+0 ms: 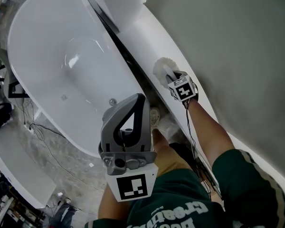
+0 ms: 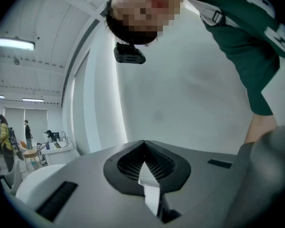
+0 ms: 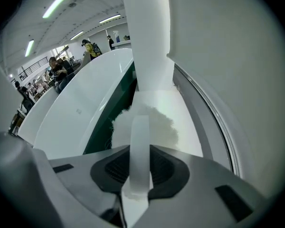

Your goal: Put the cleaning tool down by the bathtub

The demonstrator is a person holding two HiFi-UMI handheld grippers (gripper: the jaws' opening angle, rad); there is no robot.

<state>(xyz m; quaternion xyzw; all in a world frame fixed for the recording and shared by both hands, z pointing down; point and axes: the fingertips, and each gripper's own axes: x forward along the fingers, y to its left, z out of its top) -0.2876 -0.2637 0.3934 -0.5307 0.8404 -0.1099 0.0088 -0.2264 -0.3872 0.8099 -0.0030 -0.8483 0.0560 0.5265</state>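
Open lab hall, freestanding bathtub (image 1: 61,56), ceiling strip lights (image 2: 14,43), floor cables (image 1: 43,142)

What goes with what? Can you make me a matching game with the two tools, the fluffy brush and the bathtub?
Things:
1. left tool
2. right tool
3. fluffy brush
4. bathtub

States:
A. big, white and oval
B. shut on a white handle
C. at the white ledge beside the tub
D. shut, holding nothing

Pairs: 1-D, 2-B, 3-C, 4-A
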